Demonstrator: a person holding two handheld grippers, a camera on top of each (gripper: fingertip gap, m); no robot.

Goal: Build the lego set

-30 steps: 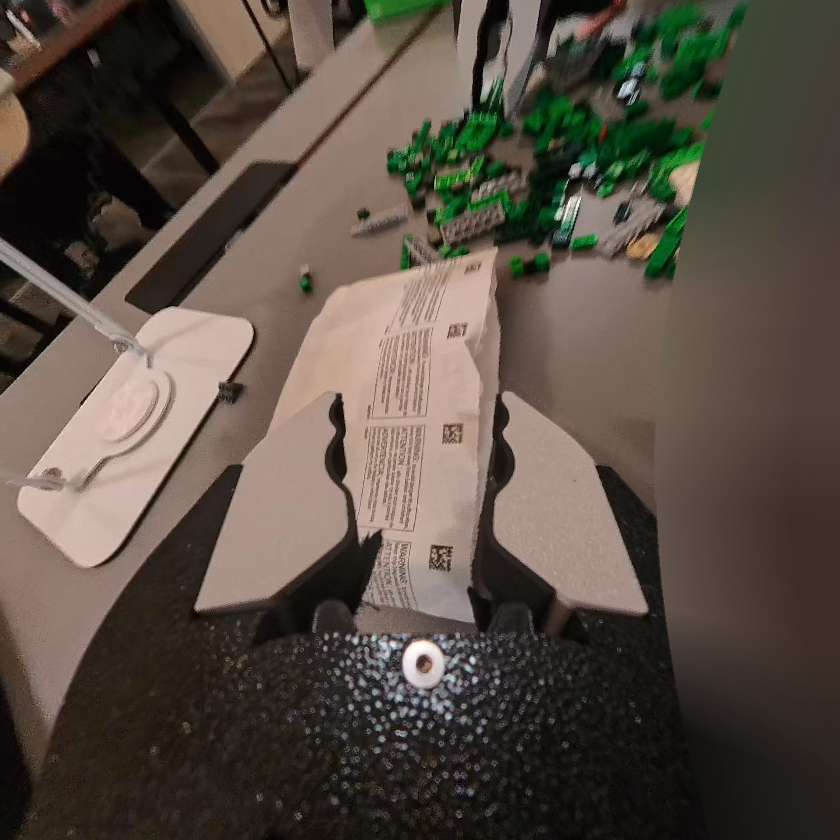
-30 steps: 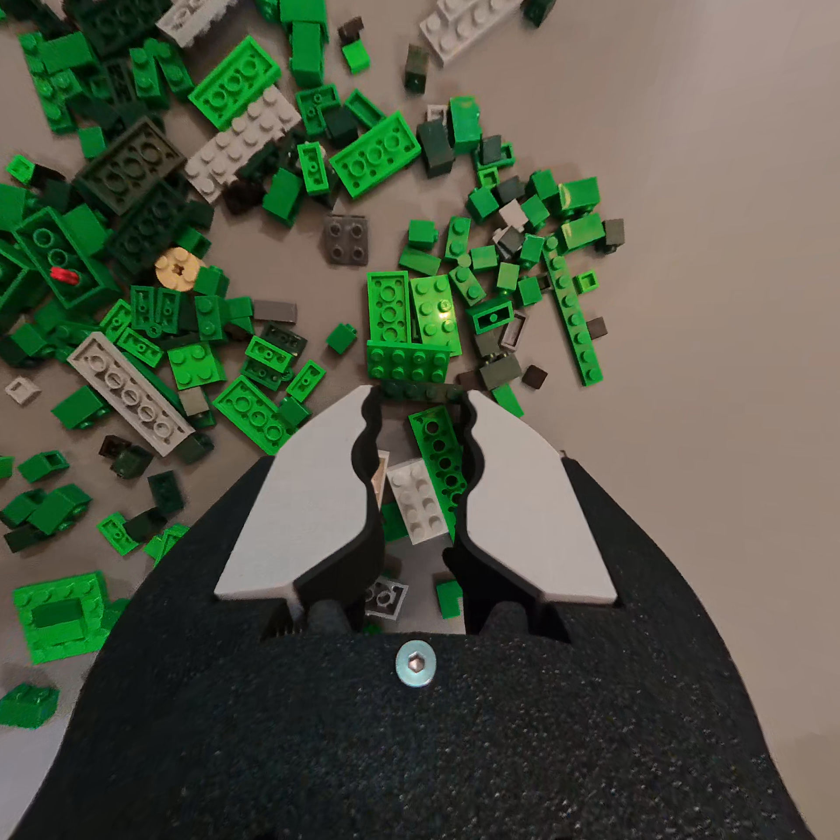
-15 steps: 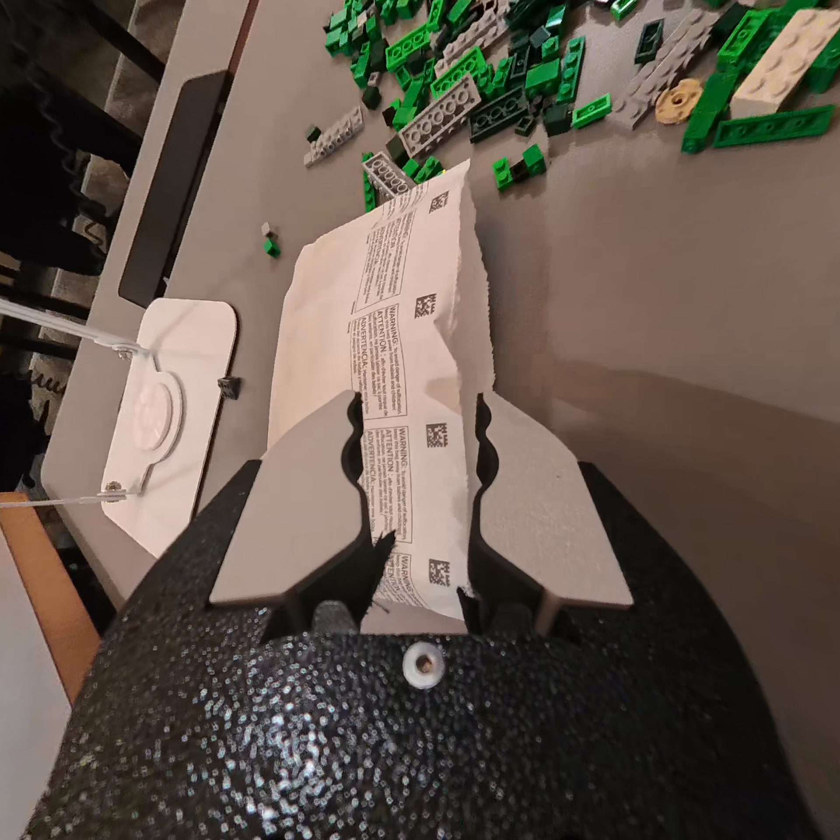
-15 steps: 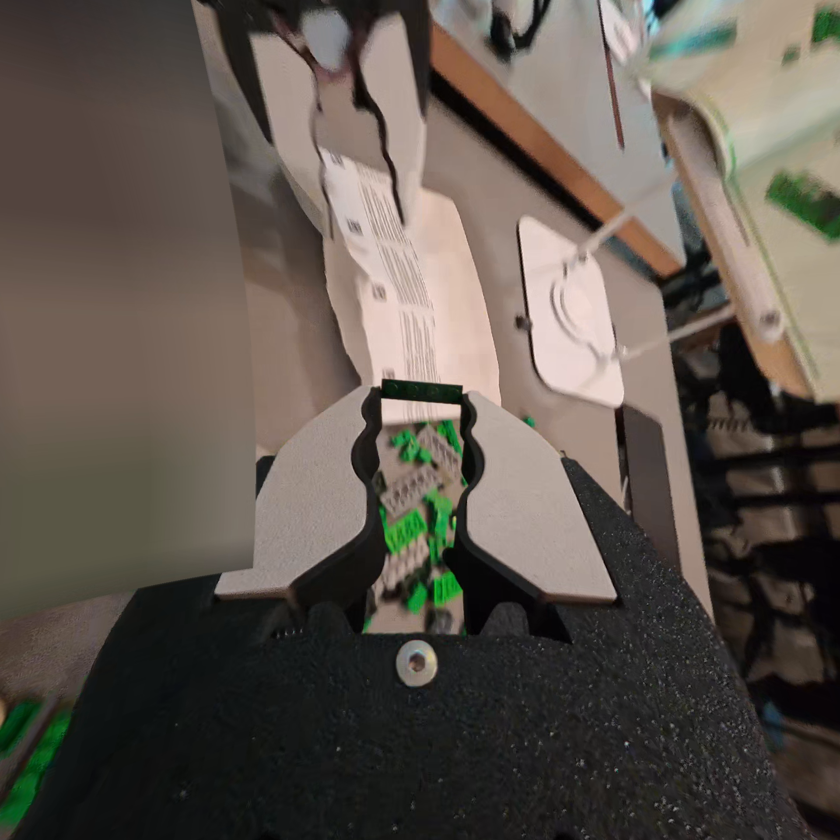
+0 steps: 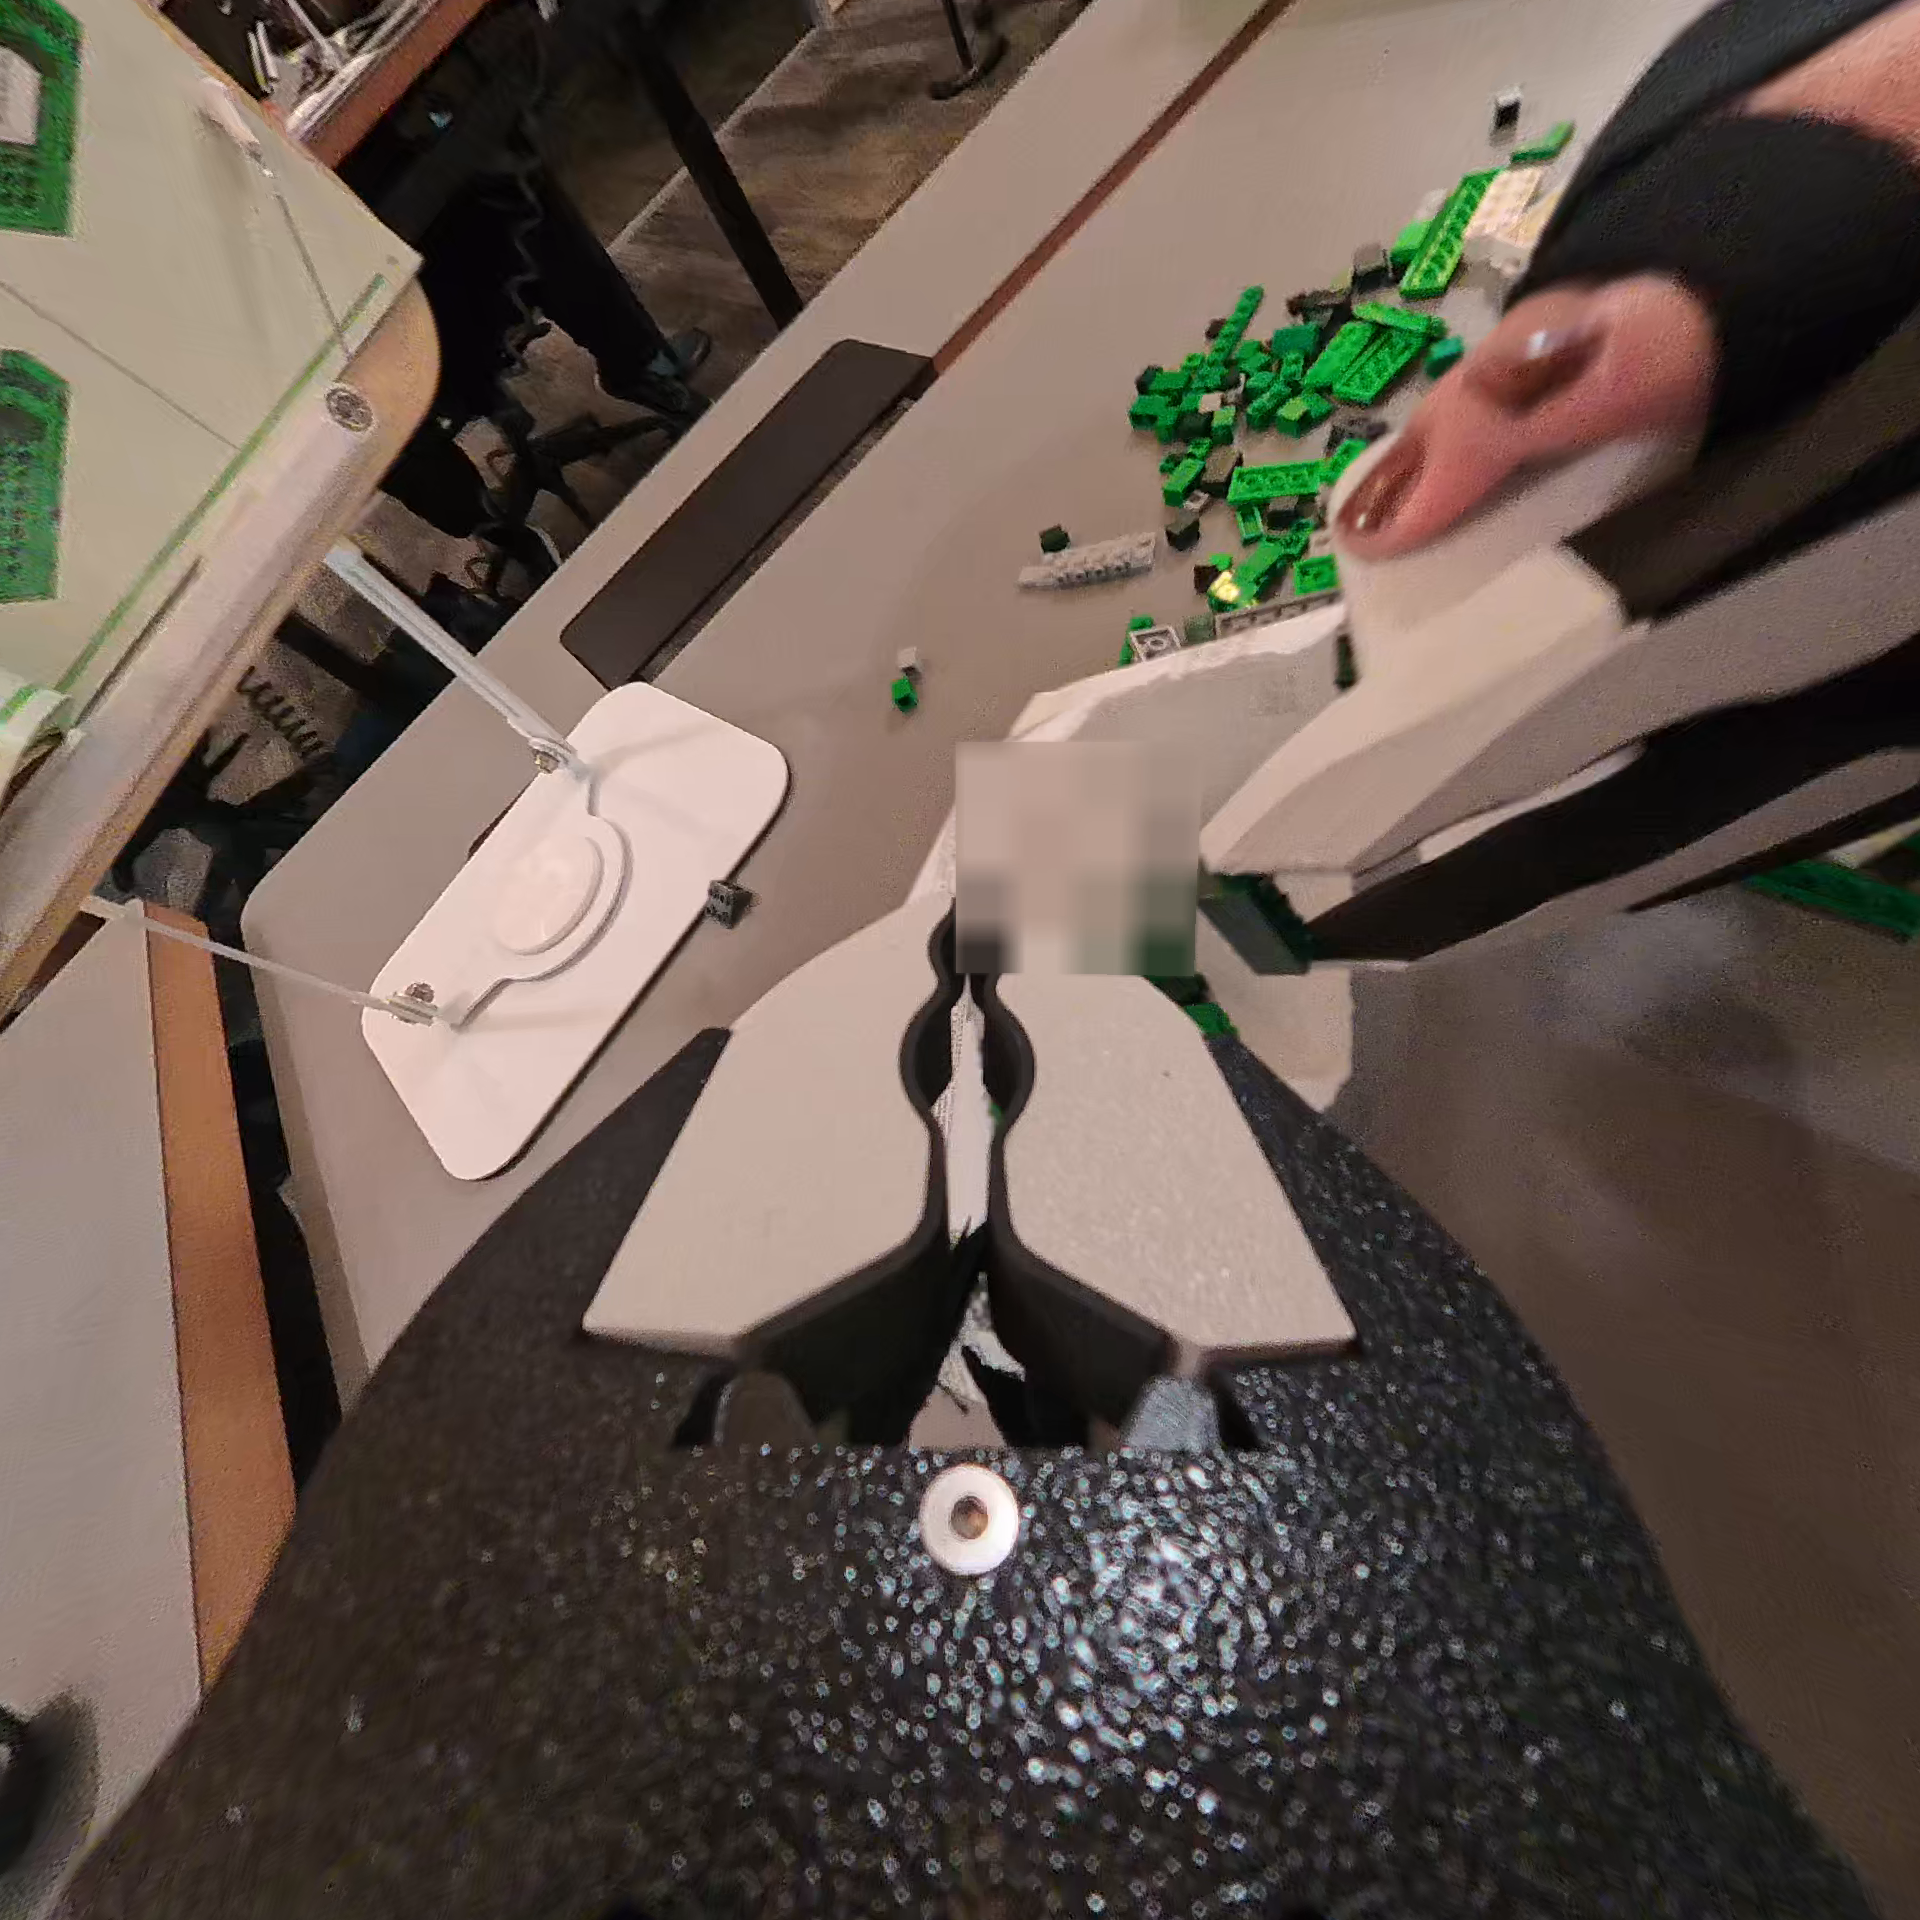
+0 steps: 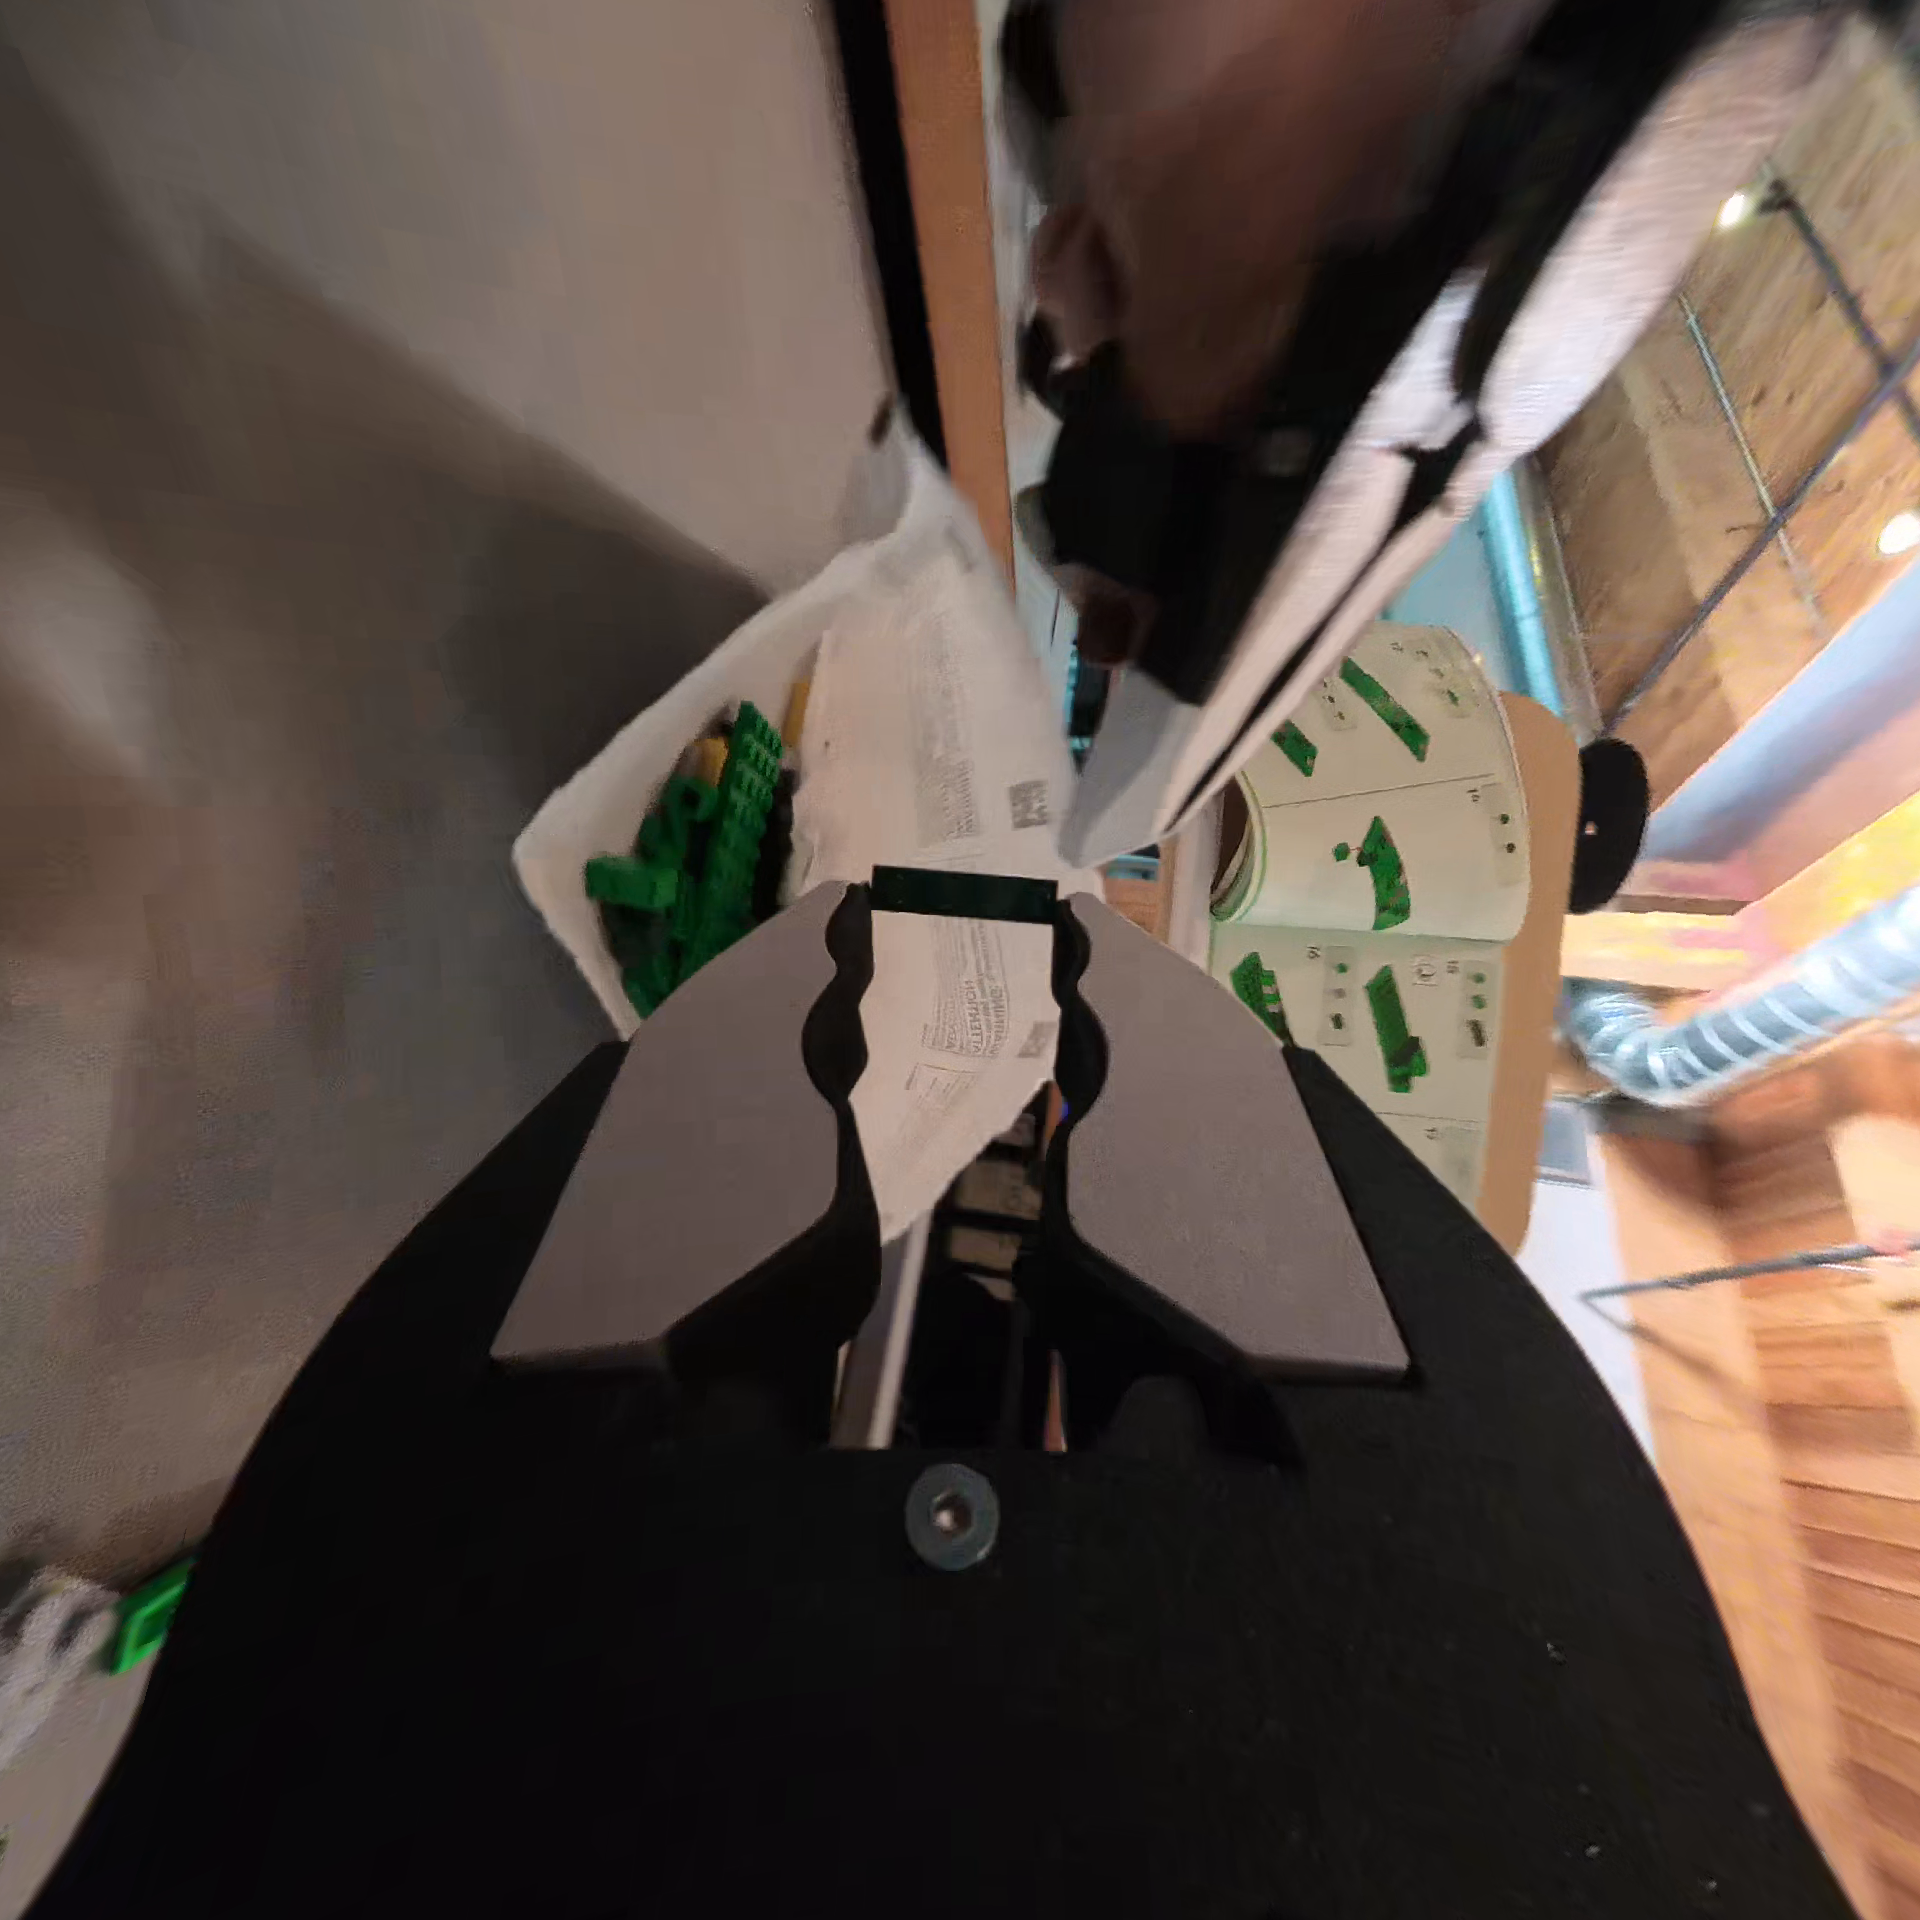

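My left gripper (image 5: 971, 987) is shut on the torn edge of a white paper bag (image 5: 1132, 701) and holds it off the grey table (image 5: 852, 582). In the right wrist view the bag (image 6: 935, 727) hangs open toward me, with green bricks (image 6: 717, 831) inside. My right gripper (image 6: 964, 899) is shut on a small dark green plate (image 6: 964, 896), held crosswise at its fingertips just in front of the bag's mouth. In the left wrist view that gripper (image 5: 1257, 894) and plate (image 5: 1247, 920) come in from the right, with a person's hand (image 5: 1507, 416) on it.
A pile of loose green and grey bricks (image 5: 1299, 416) lies on the far table. A white stand base (image 5: 571, 914) sits at left and holds up an instruction booklet (image 5: 104, 312), which also shows in the right wrist view (image 6: 1371, 862). A black slot (image 5: 748, 499) lies beyond the base.
My left gripper closed on the bag and raised it. My right gripper picked the dark green plate from the pile and swung over to the bag's mouth.
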